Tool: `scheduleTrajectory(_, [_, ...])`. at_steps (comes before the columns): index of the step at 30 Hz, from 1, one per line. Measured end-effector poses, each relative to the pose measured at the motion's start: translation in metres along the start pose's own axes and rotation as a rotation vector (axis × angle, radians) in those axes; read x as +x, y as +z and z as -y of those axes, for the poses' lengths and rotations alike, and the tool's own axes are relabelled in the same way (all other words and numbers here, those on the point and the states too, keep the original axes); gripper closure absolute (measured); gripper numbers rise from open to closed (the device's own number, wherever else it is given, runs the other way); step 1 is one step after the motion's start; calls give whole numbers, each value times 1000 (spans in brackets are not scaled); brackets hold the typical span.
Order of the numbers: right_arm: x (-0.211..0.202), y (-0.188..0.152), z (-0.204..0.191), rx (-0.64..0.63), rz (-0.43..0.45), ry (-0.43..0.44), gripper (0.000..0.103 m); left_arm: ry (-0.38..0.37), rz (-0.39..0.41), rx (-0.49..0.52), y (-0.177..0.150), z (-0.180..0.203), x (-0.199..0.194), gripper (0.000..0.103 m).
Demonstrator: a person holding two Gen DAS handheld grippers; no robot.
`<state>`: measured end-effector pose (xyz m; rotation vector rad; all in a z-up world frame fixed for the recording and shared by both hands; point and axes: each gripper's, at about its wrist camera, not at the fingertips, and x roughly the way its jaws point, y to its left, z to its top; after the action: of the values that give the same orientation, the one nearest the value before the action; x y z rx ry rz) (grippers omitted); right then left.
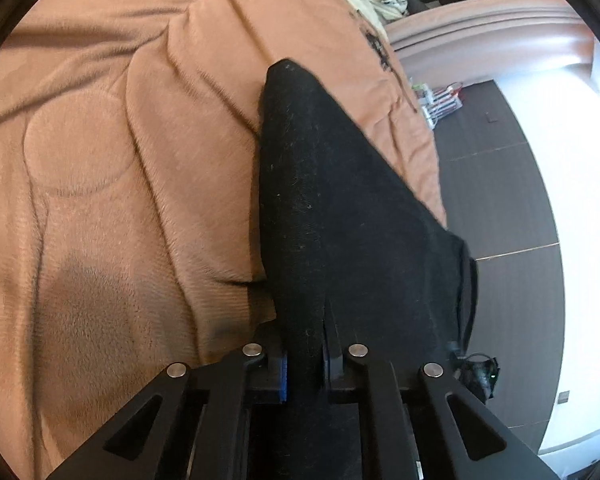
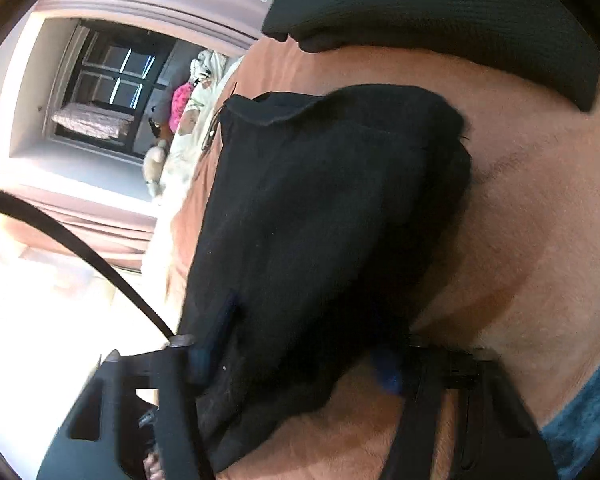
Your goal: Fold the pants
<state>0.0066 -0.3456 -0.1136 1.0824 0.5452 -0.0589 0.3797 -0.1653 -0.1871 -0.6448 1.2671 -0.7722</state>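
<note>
The black pants [image 1: 332, 200] stretch away from my left gripper [image 1: 305, 360] over a brown fleece blanket [image 1: 112, 168]. The left jaws are shut on the pants' near edge, and the cloth rises taut to a far point. In the right wrist view the same black pants [image 2: 320, 220] hang as a bunched, folded mass between the fingers of my right gripper [image 2: 296, 356]. The cloth fills the space between the fingers and hides most of the blue pads. The right jaws stand fairly wide, closed on the thick cloth.
The blanket's edge [image 1: 428, 152] drops to a dark tiled floor [image 1: 508, 208] on the right. A wooden bed frame [image 1: 480, 28] and a pile of pale and pink clothes [image 2: 188, 112] lie beyond. A dark cushion [image 2: 440, 12] rests at the top. A black cable [image 2: 80, 248] crosses the left.
</note>
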Motion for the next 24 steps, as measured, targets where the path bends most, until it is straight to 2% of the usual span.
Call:
scheduleTrajectory(1, [2,-1,-5,-2,-9,2,84,0,-1,-1,1,2,-3,92])
scheduleTrajectory(2, [1,-3,-9,-6,-1,1,88,7,-8,0,2,4,-6,92])
scheduleTrajectory(5, [-3,-3,-25,-29,11,15,92,26,-4,11,6,14,-16,93])
scheduleTrajectory(9, [-6,-7,-40,-51,0,23,92,28,21,22,9,21,-33,94])
scheduleTrajectory(13, [8,-12,-46,-53,-28,31,92,42,53,25,12,19,-59,94])
scheduleTrajectory(17, [35,-14,-71,-79,-86,21,92,59,97,11,15,5,-97,94])
scheduleTrajectory(24, [69,-47,-124,-172,-164,18,93,106,164,-22,11,-31,-166,94])
